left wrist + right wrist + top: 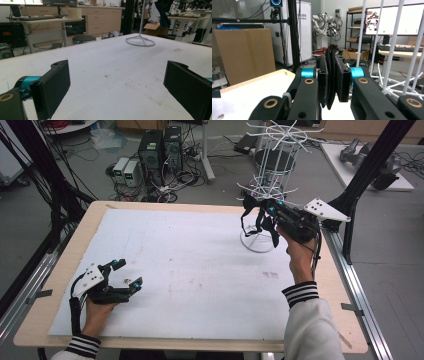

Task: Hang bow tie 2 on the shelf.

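Note:
A white wire rack [274, 162] with hooked arms stands on a ring base [140, 41] at the back right of the white table sheet [190, 270]. My right gripper [255, 205] is up beside the rack's lower arms, shut on a black strap [260, 225] whose loops hang down below it. In the right gripper view the strap [331, 75] is pinched flat between the two pads, with the rack's white rods [392, 45] close on the right. My left gripper [129, 273] rests low at the front left of the sheet, jaws wide open [117, 82] with nothing between them.
The wooden table edge [60, 270] borders the sheet. Black frame posts [372, 165] rise at the right rear. Computers and cables [160, 155] lie on the floor behind the table. A cardboard box [244, 52] stands off the table's side.

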The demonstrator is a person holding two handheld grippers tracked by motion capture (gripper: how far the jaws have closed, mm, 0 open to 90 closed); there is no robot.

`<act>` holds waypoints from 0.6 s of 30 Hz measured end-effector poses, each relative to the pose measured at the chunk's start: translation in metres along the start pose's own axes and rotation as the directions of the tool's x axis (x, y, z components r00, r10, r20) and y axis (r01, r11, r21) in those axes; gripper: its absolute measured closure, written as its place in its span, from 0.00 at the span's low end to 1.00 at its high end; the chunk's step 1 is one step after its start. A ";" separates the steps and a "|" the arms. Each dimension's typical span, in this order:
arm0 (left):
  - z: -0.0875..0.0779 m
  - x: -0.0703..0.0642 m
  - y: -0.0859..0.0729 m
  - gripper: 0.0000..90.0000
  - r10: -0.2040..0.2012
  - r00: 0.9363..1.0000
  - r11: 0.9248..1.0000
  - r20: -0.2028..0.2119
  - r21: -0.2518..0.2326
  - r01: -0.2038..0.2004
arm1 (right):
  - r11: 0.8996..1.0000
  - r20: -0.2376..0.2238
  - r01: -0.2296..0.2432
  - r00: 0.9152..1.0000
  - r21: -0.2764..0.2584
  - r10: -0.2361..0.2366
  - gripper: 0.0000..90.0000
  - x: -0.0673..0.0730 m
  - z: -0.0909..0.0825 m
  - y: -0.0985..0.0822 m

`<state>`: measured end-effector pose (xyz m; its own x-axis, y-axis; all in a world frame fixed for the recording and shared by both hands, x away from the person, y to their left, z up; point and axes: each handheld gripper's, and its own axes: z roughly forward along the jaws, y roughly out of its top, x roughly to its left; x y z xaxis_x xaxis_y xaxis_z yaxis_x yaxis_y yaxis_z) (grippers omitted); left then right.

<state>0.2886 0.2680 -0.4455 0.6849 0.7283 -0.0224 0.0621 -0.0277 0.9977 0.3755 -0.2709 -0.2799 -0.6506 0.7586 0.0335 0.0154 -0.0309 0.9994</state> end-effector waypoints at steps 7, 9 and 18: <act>-0.004 0.001 0.000 0.08 -0.001 1.000 1.000 -0.020 -0.027 0.001 | 1.000 0.031 -0.003 1.000 -0.003 0.003 0.92 -0.003 0.001 0.000; -0.004 0.001 -0.001 0.08 -0.008 1.000 0.999 -0.027 -0.039 0.007 | 1.000 0.042 -0.007 0.999 -0.004 0.007 0.92 -0.004 0.001 -0.001; -0.006 0.002 -0.003 0.08 -0.002 0.998 0.998 -0.068 -0.059 -0.002 | 1.000 0.064 -0.013 0.998 -0.001 0.013 0.92 -0.010 0.007 -0.004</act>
<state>0.2855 0.2734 -0.4480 0.6342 0.7729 -0.0199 0.0176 0.0113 0.9998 0.3871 -0.2735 -0.2843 -0.6003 0.7983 0.0474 0.0233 -0.0418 0.9989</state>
